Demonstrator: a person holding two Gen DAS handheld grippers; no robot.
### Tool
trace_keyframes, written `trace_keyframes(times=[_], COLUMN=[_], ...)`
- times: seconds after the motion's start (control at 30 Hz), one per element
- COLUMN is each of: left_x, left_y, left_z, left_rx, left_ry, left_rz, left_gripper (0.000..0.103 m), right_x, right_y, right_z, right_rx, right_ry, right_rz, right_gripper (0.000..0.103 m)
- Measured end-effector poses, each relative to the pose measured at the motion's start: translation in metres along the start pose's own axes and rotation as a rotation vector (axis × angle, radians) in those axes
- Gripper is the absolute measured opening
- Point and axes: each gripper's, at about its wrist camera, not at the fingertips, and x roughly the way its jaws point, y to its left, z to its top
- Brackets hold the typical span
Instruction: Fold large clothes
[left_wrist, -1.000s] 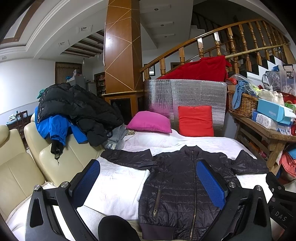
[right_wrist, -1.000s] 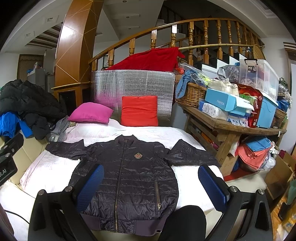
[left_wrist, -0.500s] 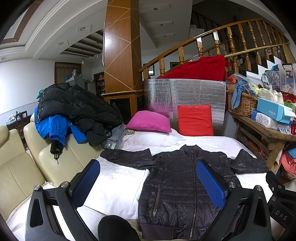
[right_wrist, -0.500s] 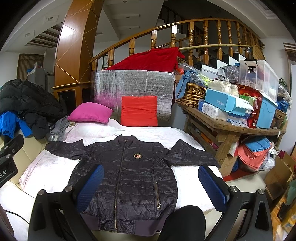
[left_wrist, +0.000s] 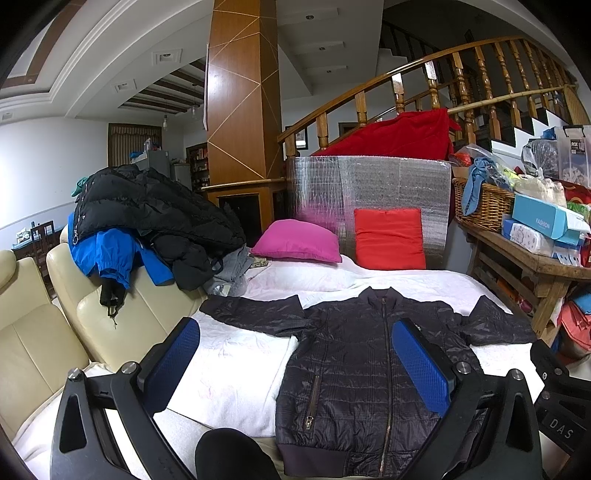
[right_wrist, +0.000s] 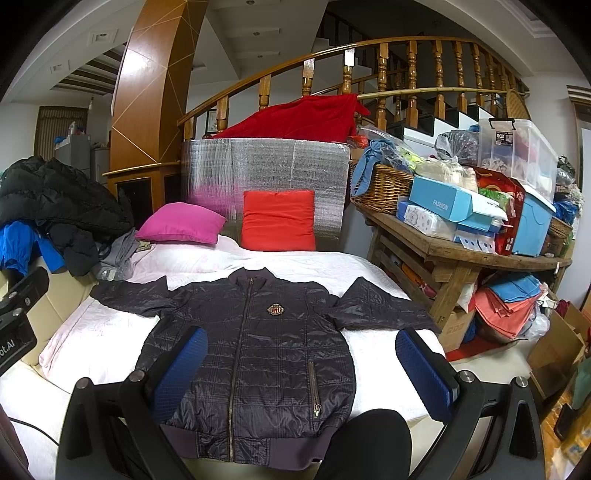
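Note:
A dark quilted zip jacket lies flat, front up, on a white bed cover, sleeves spread to both sides. It also shows in the right wrist view, with a gold badge on the chest. My left gripper is open and empty, held above the jacket's left half near the hem. My right gripper is open and empty, above the jacket's right half. Neither touches the cloth.
A pink cushion and a red cushion lean at the bed's far end. Cream sofa seats with piled coats stand left. A cluttered wooden table stands right, with bags and boxes below.

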Motion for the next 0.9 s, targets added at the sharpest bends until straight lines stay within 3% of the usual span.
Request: trace_keyframes(times=[0.9], left_x=[0.0091], left_y=[-0.0094], left_z=[-0.0003], left_rx=[0.027], left_ry=[0.019], left_rz=[-0.018], left_gripper=[0.103], right_x=[0.0101], right_y=[0.0005], right_z=[-0.0021], right_rx=[-0.003], right_ry=[0.013], right_rz=[-0.005], right_gripper=[0.103])
